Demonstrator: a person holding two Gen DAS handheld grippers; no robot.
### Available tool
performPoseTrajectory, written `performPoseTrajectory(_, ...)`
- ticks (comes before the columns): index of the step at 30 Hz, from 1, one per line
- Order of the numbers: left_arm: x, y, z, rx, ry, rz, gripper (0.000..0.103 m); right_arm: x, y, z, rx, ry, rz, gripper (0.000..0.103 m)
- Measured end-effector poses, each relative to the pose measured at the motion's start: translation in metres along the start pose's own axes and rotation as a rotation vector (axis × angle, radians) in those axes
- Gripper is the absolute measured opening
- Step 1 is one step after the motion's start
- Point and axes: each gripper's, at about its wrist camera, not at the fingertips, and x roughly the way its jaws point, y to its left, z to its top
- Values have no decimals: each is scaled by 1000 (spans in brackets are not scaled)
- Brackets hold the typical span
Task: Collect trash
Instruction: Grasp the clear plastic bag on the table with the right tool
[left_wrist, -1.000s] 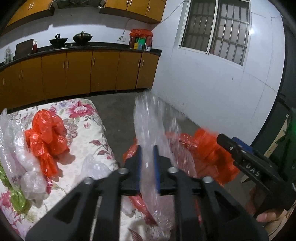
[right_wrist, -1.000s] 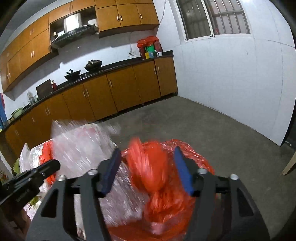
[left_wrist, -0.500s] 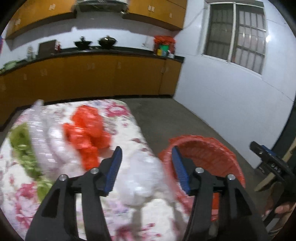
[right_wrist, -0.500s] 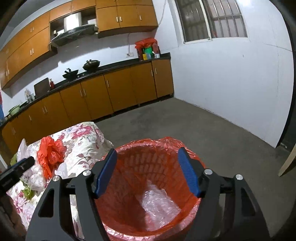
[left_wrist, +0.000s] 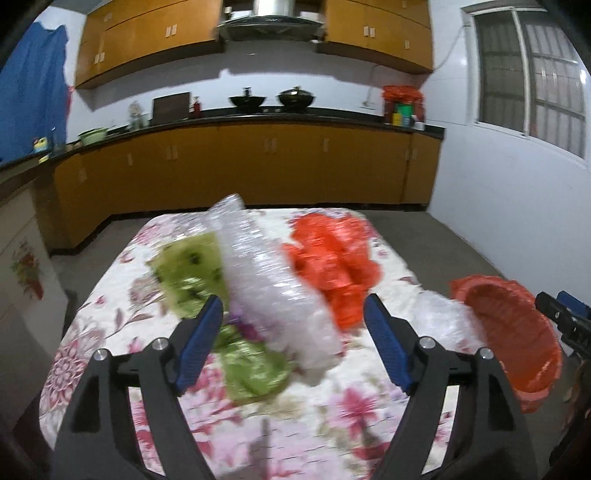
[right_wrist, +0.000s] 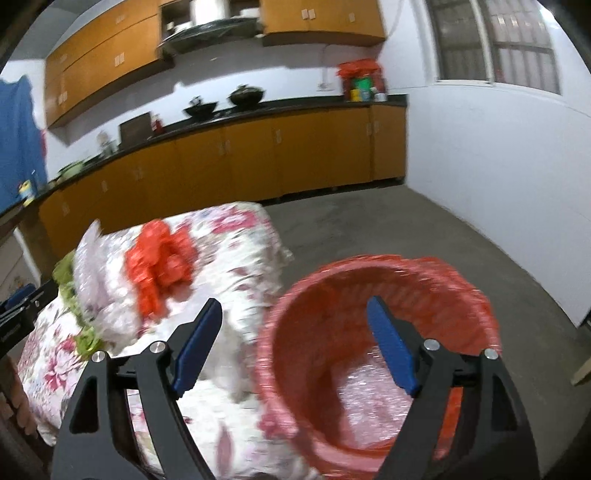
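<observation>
On the floral-cloth table (left_wrist: 122, 310) lie a crumpled clear plastic wrap (left_wrist: 273, 288), a red plastic bag (left_wrist: 332, 258) and a green wrapper (left_wrist: 192, 269). My left gripper (left_wrist: 293, 347) hangs over them, its jaws opening with nothing pressed between the pads. A bin lined with a red bag (right_wrist: 388, 332) stands at the table's right edge, and clear plastic (right_wrist: 369, 391) lies at its bottom. Above the bin's rim my right gripper (right_wrist: 295, 347) is opening too and holds nothing. The same bin (left_wrist: 517, 332) shows at the right of the left wrist view.
Orange kitchen cabinets (left_wrist: 258, 162) with a dark counter run along the back wall, carrying woks and bottles. A white wall with a barred window (left_wrist: 532, 74) stands to the right. Bare concrete floor (right_wrist: 369, 229) lies beyond the table. More clear plastic (left_wrist: 443, 317) sits near the table's right edge.
Both grippers let go of their trash over the bin and opened. The left swung left to face the table's pile; the right turned left so table and bin both show.
</observation>
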Motion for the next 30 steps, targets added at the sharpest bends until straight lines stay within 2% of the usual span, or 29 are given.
performPoseTrajectory(8,3,46,-11,-68,28,62,77,41,57,-4,-98,59,52,80)
performPoseTrajectory(18,9,66,-11,-108,41,56,77,87,75,-10,-102,150,24,80)
performPoseTrajectory(22,13,62,-7,-109,44,39,77,98,81,-18,-124,206,46,66)
performPoseTrajectory(24,18,57,-2,-112,48,25,77,102,85,-24,-137,229,62,54)
performPoseTrajectory(26,24,51,3,-114,54,14,77,102,87,-28,-144,242,76,32)
performPoseTrajectory(28,33,42,9,-115,66,3,77,102,89,-31,-147,252,92,19)
performPoseTrajectory(30,41,34,16,-115,72,-7,77,100,89,-31,-147,251,100,14)
